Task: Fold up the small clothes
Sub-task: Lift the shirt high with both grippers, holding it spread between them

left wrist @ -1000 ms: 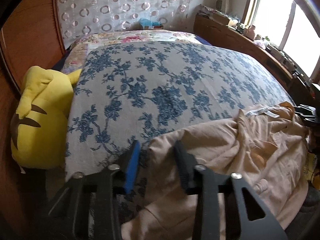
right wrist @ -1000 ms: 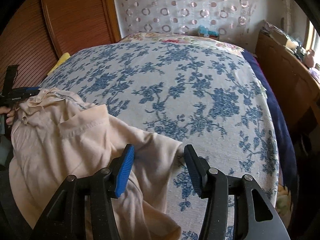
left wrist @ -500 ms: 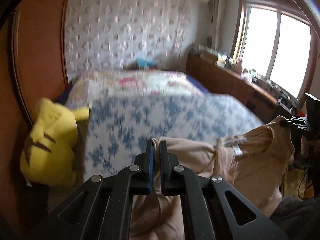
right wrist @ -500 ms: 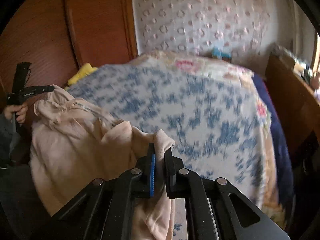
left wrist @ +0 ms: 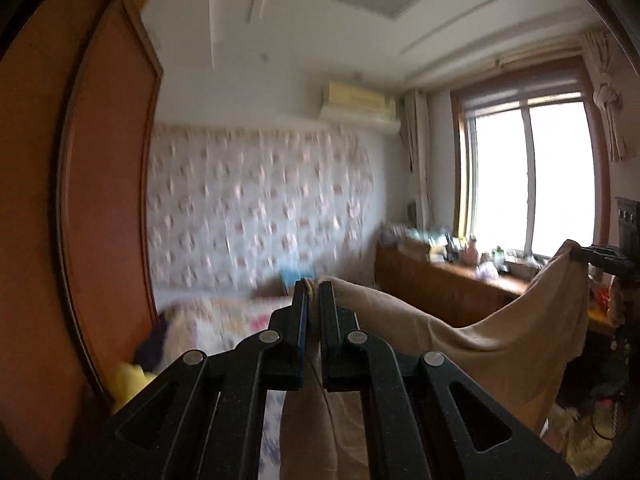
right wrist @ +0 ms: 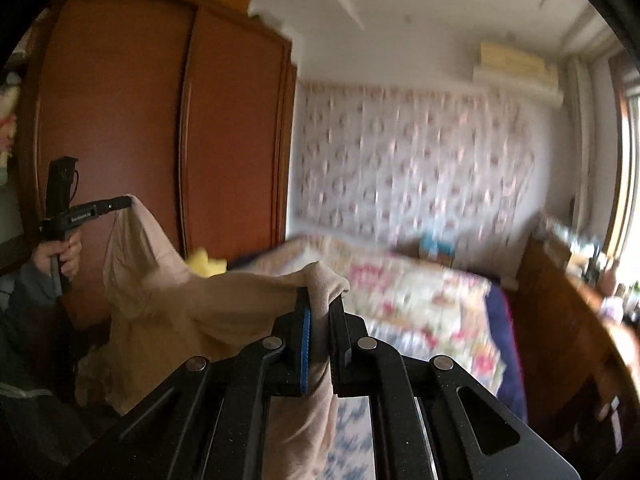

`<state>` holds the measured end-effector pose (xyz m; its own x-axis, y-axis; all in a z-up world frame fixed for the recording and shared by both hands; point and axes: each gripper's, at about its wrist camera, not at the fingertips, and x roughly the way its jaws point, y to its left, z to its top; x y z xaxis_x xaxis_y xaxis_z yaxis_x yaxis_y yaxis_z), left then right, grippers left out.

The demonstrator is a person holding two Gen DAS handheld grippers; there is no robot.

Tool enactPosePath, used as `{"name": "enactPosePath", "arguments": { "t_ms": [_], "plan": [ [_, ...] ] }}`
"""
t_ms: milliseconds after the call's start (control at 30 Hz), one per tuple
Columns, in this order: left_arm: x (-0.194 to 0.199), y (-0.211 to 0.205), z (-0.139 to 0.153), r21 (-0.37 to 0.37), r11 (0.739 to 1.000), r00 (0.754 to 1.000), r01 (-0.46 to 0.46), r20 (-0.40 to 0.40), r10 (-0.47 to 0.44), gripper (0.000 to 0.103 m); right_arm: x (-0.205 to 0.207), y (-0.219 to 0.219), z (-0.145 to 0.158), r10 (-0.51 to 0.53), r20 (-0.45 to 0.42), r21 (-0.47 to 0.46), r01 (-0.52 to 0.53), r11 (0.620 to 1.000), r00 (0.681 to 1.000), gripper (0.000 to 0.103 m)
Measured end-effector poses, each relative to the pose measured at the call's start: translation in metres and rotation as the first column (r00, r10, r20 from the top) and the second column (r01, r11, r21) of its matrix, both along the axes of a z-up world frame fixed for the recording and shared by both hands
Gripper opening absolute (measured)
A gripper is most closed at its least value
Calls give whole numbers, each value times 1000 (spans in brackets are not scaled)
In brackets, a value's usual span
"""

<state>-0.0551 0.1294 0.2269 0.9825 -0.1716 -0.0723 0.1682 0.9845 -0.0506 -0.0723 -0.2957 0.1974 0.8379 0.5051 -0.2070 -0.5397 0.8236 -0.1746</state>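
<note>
In the left wrist view, far L was the brown wooden wardrobe (left wrist: 104,184), w/ a bit of yellow plush toy (left wrist: 128,380) low beside it and the bed (left wrist: 224,320) w/ floral cover beyond. Centre: left gripper (left wrist: 313,300), jaws closed right down, pinching an edge of the beige garment (left wrist: 500,340). Cloth ran from that pinch across to the R, sagging in the middle, hanging clear of the bed. Further R stood a wooden cabinet (left wrist: 440,280) cluttered on top, under a bright window (left wrist: 528,176). At far R the other end of the garment was pinched in the right gripper (left wrist: 578,253).

In the right wrist view, far L showed a hand (right wrist: 60,256) around the handle of the left gripper (right wrist: 126,201), its tip holding a garment (right wrist: 160,312) corner up against the wardrobe (right wrist: 160,120). Fabric draped down and R to the right gripper (right wrist: 320,300), jaws squeezed onto a bunched fold, a tail of cloth hanging below. R of that: bed (right wrist: 420,300) w/ flowered quilt, patterned wall curtain (right wrist: 400,160) behind, AC unit (right wrist: 516,68) high up, cabinet (right wrist: 560,300) at far R. Background blurred.
</note>
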Motion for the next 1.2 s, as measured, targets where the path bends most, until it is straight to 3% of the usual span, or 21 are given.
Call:
{"name": "enactPosePath", "arguments": {
  "t_ms": [133,367,500,667,800,1000,1200],
  "plan": [
    [-8,6,37,36,998,996,-45,75,42,6,-26,-4,51,-14,120,5,14,1000,993,7],
    [-22,20,92,77,989,978,-123,181,107,5,-51,-5,121,-83,251,-22,92,996,964,7],
    [-34,17,101,95,986,968,-136,223,112,5,-69,-4,143,-107,294,-17,117,993,950,7],
    [-37,18,90,100,987,969,-123,226,98,5,-80,-1,133,-120,313,-16,131,991,942,7],
    [-43,15,96,96,988,967,-121,238,96,6,-61,17,113,-131,312,-32,148,988,941,7],
    [-37,6,101,100,988,968,-116,235,90,6,-77,18,124,-147,322,-38,168,985,935,7],
    [-6,2,83,128,985,982,-115,167,93,6,-60,19,112,-160,294,-60,186,981,942,7]
  ]
}}
